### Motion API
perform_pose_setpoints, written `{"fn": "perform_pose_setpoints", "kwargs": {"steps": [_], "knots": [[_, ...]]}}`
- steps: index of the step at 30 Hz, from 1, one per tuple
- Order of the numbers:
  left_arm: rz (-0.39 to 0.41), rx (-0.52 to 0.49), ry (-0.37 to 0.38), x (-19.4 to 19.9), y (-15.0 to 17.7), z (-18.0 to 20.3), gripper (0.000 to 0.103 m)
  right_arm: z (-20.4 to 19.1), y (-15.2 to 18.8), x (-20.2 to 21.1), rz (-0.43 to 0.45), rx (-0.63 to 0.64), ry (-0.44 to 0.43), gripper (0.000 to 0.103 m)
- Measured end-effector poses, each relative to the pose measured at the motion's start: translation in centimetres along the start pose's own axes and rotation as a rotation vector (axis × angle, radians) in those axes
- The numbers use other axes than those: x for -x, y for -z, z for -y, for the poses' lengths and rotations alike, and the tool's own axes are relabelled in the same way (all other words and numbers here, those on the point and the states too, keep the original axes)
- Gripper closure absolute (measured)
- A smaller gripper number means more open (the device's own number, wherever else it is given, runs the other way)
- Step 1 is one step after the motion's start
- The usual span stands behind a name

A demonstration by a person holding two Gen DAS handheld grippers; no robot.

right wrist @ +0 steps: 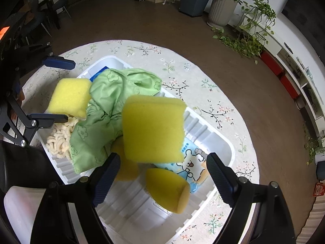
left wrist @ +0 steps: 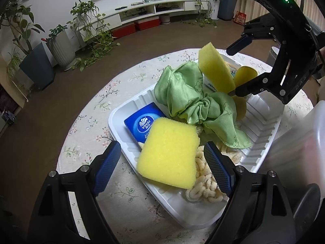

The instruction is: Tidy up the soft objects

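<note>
A white ribbed tray (left wrist: 262,120) (right wrist: 213,136) on the round table holds soft things. A crumpled green cloth (left wrist: 186,93) (right wrist: 105,105) lies in its middle. A flat yellow sponge (left wrist: 168,152) (right wrist: 69,97) rests near my left gripper (left wrist: 162,162), whose jaws stand open on either side of it without touching. A second yellow sponge (left wrist: 215,71) (right wrist: 154,128) stands tilted above the cloth, just ahead of my open right gripper (right wrist: 162,172). A rolled yellow sponge (right wrist: 168,189) lies below it. A cream looped cloth (left wrist: 203,181) (right wrist: 59,140), a blue Vinda tissue pack (left wrist: 142,122) and a cartoon tissue pack (right wrist: 193,166) lie underneath.
The table wears a floral cloth (left wrist: 97,126) (right wrist: 203,85). A white plastic container (left wrist: 300,146) (right wrist: 22,209) stands right beside the tray. Brown floor, potted plants (left wrist: 59,44) and a white TV shelf (left wrist: 142,10) lie beyond.
</note>
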State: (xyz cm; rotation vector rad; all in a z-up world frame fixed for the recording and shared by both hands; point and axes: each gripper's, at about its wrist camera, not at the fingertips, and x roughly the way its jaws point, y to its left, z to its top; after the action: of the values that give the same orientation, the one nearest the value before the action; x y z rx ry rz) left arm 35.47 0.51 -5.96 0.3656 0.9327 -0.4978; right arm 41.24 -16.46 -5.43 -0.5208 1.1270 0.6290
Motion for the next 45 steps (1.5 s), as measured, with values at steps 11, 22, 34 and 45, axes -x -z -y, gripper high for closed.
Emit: {"fn": "perform_pose_setpoints", "kwargs": {"steps": [11, 22, 34, 45], "knots": [[0.072, 0.102, -0.063, 4.3, 0.9, -2.6, 0.013, 2.7, 2.6, 4.4, 0.071, -0.108, 0.018, 0.014], [0.200, 0.262, -0.144, 13.5, 4.9, -2.1, 0.000, 2.3, 10.1, 11.7, 0.177, -0.248, 0.041, 0.001], [0.337, 0.422, -0.248, 21.1, 12.0, 5.6, 0.000, -6.5, 19.0, 16.6, 0.376, -0.416, 0.084, 0.000], [0.404, 0.421, -0.312, 23.6, 14.6, 14.4, 0.000, -18.9, 23.7, 19.5, 0.573, -0.567, 0.241, 0.000]]}}
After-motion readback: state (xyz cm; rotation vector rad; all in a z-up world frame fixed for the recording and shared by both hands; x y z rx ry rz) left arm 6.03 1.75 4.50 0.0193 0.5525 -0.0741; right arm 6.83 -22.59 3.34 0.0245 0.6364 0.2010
